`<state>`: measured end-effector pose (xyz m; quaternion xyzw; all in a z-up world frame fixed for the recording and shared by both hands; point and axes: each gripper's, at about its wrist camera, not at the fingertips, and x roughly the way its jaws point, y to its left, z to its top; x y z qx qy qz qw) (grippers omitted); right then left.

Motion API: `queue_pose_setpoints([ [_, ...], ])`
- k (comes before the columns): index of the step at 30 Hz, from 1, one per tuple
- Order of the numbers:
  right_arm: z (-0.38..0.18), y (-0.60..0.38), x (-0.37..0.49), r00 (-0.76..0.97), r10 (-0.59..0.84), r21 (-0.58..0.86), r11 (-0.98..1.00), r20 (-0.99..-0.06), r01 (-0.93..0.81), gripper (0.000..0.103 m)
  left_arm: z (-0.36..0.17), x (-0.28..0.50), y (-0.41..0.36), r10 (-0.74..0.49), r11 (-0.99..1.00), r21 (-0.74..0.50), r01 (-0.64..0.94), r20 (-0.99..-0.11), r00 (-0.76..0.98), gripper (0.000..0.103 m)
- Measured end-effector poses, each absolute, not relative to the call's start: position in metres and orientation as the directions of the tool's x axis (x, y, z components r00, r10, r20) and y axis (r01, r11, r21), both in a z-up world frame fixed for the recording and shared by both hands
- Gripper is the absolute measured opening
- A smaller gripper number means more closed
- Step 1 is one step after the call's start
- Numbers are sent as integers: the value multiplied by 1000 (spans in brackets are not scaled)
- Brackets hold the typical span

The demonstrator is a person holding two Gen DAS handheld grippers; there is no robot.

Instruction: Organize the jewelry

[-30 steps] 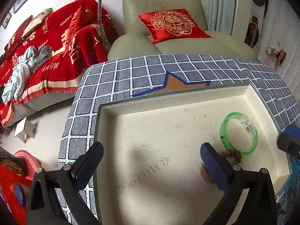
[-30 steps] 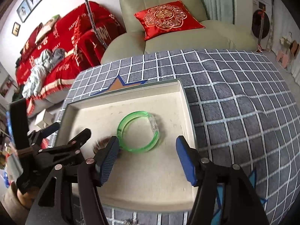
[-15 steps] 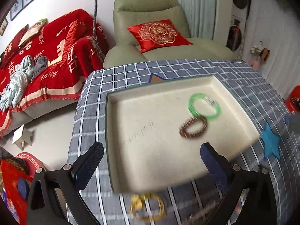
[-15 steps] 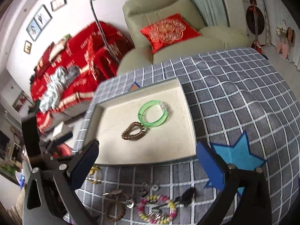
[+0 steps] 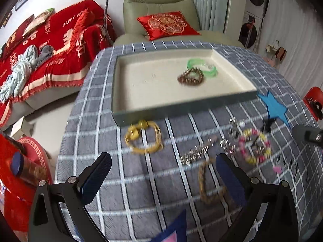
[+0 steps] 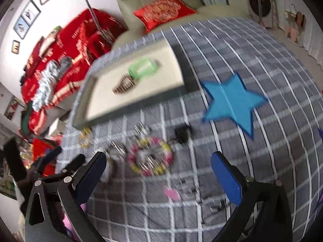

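A cream tray [image 5: 181, 106] [image 6: 129, 109] holds a green bangle [image 5: 203, 67] [image 6: 142, 69] and a brown bead bracelet [image 5: 190, 78] [image 6: 123, 85]. On the checked cloth in front of it lie a yellow bracelet [image 5: 144, 139], silver pieces [image 5: 198, 151], a gold chain bracelet [image 5: 209, 183] and a pink-and-yellow bead bracelet [image 5: 254, 148] [image 6: 151, 159]. My left gripper [image 5: 163, 171] is open and empty above the cloth. My right gripper [image 6: 158, 169] is open and empty over the bead bracelet.
A blue star patch [image 5: 275, 107] [image 6: 232, 102] is on the cloth right of the tray. A green armchair [image 5: 161, 6] with a red cushion and a red sofa [image 5: 50, 40] stand behind the table. The table's left edge drops to the floor.
Both grippers have pulled back from the tray toward the table's front. The loose jewelry in front of the tray has come into view. Both stay open and empty.
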<state>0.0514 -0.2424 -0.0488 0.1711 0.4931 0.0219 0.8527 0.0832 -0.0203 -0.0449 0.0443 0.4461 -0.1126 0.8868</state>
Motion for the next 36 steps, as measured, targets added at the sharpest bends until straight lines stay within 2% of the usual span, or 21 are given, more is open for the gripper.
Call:
queue_pose_setpoints([
  [5,-68,-246,39,478,140,249,953,-867,173,103,-61,73,-23,-159,972,-35,233,-827,540,103],
  [13,-67,-249,44,488,85,204,959,-869,196,102,-66,71,-24,-142,976,-27,218,-836,530,103],
  [15,-67,-248,46,492,73,193,961,-868,198,96,-66,71,-25,-142,975,-27,219,-834,532,102],
  [16,-68,-248,47,492,67,187,962,-868,200,93,-66,71,-25,-141,975,-24,222,-836,531,94],
  [18,-71,-250,51,487,68,190,960,-871,206,80,-68,72,-27,-141,974,-25,225,-843,519,93],
  [20,-73,-248,55,481,78,196,960,-873,200,75,-68,72,-28,-142,974,-26,225,-845,516,93],
  [25,-74,-238,63,488,79,184,968,-869,170,73,-70,71,-36,-148,969,-21,246,-847,510,93],
  [26,-73,-236,64,488,81,183,969,-869,164,71,-71,71,-39,-150,967,-20,252,-849,506,89],
  [28,-75,-230,66,476,71,162,975,-877,152,59,-74,71,-42,-148,965,-16,260,-855,497,84],
  [36,-73,-232,62,481,56,150,976,-875,159,53,-73,68,-45,-153,964,-17,265,-851,503,84],
])
